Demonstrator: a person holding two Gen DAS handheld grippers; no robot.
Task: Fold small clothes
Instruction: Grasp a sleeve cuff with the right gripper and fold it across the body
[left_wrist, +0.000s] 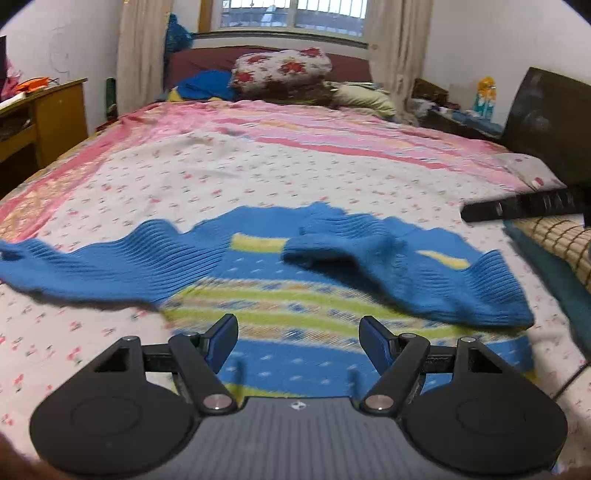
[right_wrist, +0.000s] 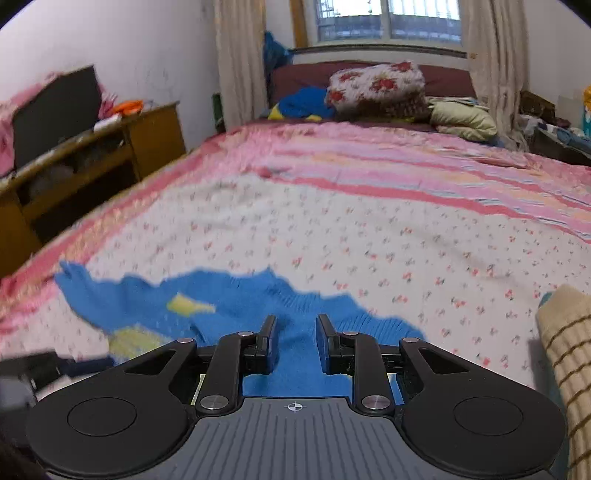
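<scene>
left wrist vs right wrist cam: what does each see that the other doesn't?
Left wrist only: the sweater's striped yellow-green body, its sleeve folded across the front, and the right gripper entering at the right edge.

Right wrist only: the dark screen on the wooden desk.

Both: the blue sweater, the floral bedsheet, the floral pillow, the window. Left gripper open; right gripper slightly open.

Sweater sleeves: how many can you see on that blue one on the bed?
2. On the blue sweater, one sleeve stretches out flat to the left; the other sleeve is folded across the body on the right. Neither gripper holds anything.
</scene>
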